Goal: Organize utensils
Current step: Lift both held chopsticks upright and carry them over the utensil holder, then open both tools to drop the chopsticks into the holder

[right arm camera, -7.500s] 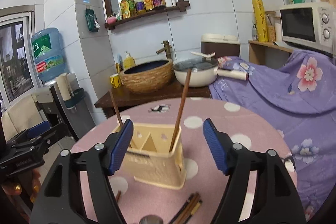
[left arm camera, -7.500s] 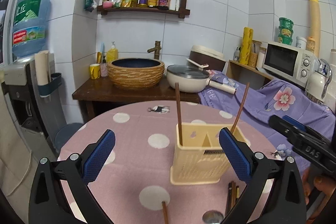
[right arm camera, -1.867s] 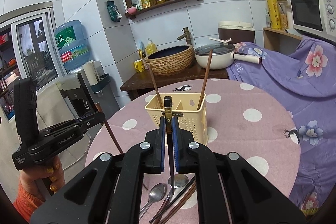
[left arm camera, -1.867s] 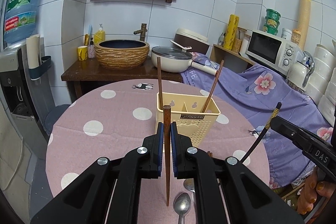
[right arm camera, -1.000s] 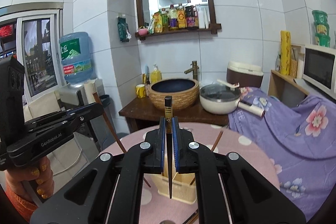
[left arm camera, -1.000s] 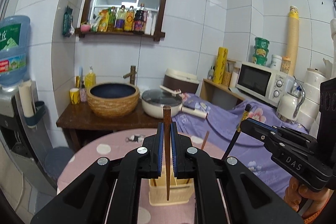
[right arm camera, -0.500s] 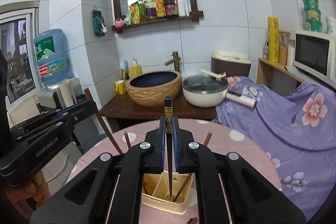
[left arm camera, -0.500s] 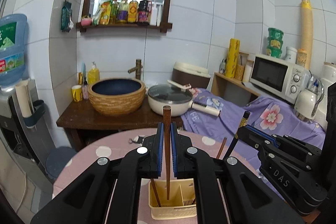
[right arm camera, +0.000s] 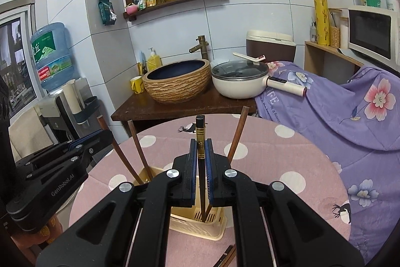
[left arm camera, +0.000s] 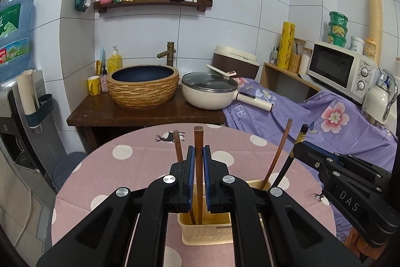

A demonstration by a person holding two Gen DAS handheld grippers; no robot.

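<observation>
Left gripper (left arm camera: 196, 167) clamped on a plain brown wooden chopstick (left arm camera: 198, 142), upright, its lower end down inside the cream slotted plastic utensil holder (left arm camera: 205, 233). Right gripper (right arm camera: 201, 162) likewise closed on a black chopstick with a gold band (right arm camera: 200, 139), tip low in the holder's grated compartment on that side. The holder stands on the round table under a pink polka-dot cloth (left arm camera: 120, 167).

Step in hand, as I read it: dropping both sticks into the holder.
- Keep each stick vertical and clear of the divider wall — release only once the tip is well below the rim.
- Ease the jaws apart gently; a snap could flick the stick over the edge or tip the light holder.
- Lift each gripper straight up afterwards so it does not rake the sticks already leaning there.

Count:
- Chopsticks in or entering the holder: four. Two held, two loose brown ones (right arm camera: 138, 149) leaning outward, one toward each end.
- On the cloth at the near edge, right wrist view: the ends of at least two more dark chopsticks (right arm camera: 228, 255) — the rest hidden.
- Holders: one. Grippers: two.
</observation>
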